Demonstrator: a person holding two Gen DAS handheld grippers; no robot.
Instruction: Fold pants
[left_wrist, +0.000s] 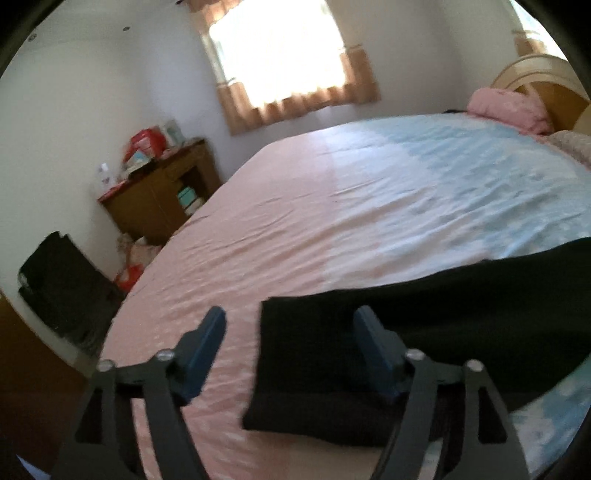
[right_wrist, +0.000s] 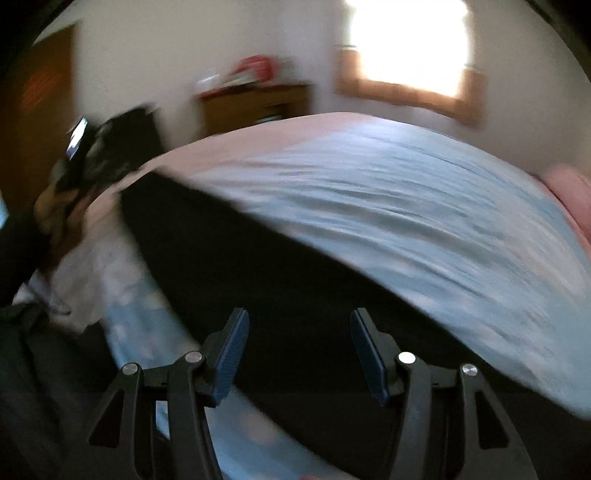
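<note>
Black pants (left_wrist: 424, 332) lie flat on the bed's pink and blue sheet (left_wrist: 332, 206), their squared, doubled end toward the left. My left gripper (left_wrist: 290, 328) hovers over that end, open; one blue pad is above the sheet, the other above the cloth, and nothing is between them. In the blurred right wrist view the pants (right_wrist: 258, 258) run as a dark band from upper left to lower right. My right gripper (right_wrist: 298, 332) is above that band, open, gripping nothing. The left gripper device (right_wrist: 79, 147) and a dark sleeve show at the left edge.
A wooden cabinet (left_wrist: 162, 199) with clutter on top stands against the wall beyond the bed's left edge. A black bag (left_wrist: 62, 288) sits on the floor nearby. A pink pillow (left_wrist: 506, 107) and a headboard (left_wrist: 535, 74) lie at the far right. A curtained window (left_wrist: 280, 55) is behind.
</note>
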